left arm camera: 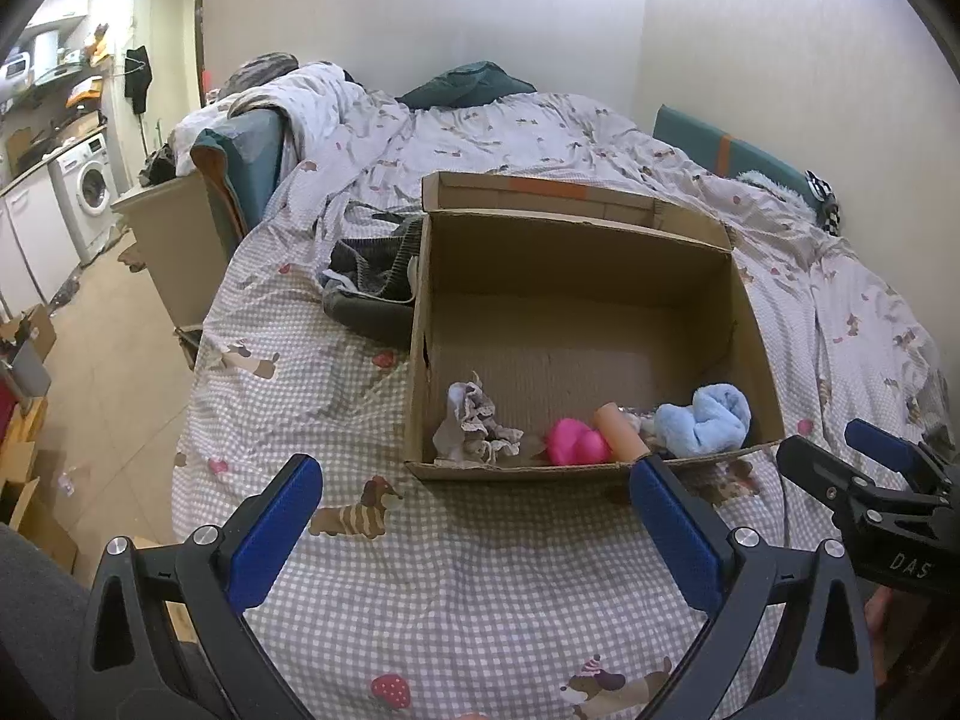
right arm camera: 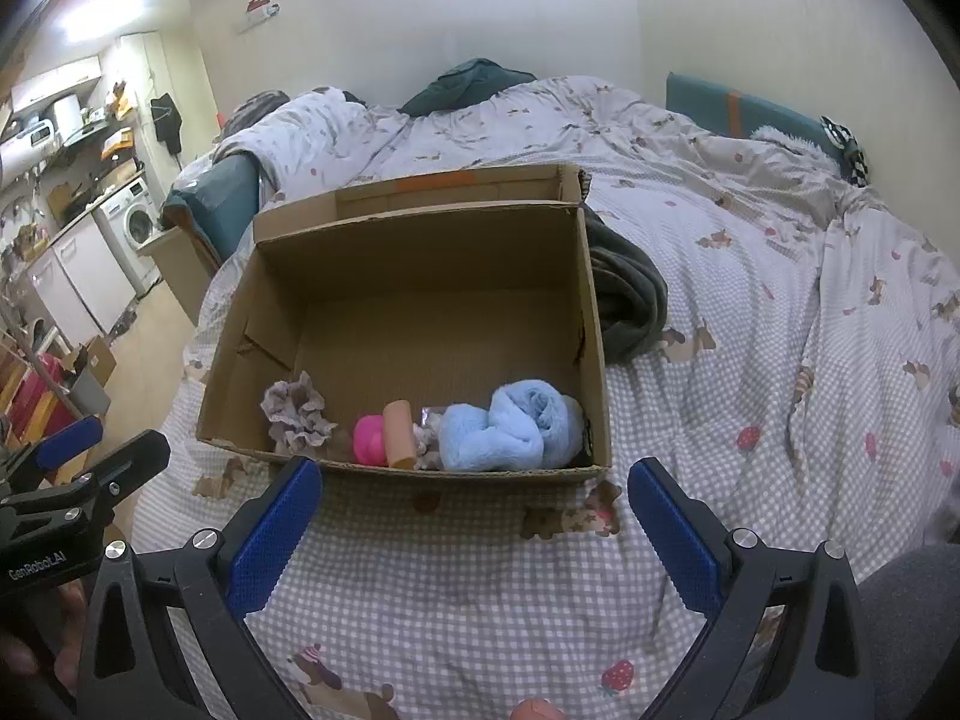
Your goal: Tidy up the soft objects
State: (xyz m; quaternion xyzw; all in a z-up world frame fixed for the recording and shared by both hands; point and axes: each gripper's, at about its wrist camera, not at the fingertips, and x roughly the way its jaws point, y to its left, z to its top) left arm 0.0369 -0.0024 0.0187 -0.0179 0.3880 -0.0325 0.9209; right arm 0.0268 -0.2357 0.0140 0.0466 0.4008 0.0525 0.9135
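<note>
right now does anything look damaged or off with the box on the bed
Yes: the cardboard box has a torn left wall inside. Everything in it, like the blue towel, crowds the near edge.

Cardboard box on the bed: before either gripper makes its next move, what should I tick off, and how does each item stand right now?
1. Left gripper free: ok, open, nothing between its fingers.
2. Right gripper free: ok, open and empty.
3. Cardboard box reachable: ok, top open, flaps out of the way.
4. Soft items inside: ok, blue towel, pink toy and grey crumpled cloth lie along the near wall.
5. Items left outside: not ok, a dark grey garment lies on the bedspread beside the box.
6. Room in box: ok, far half bare.
</note>
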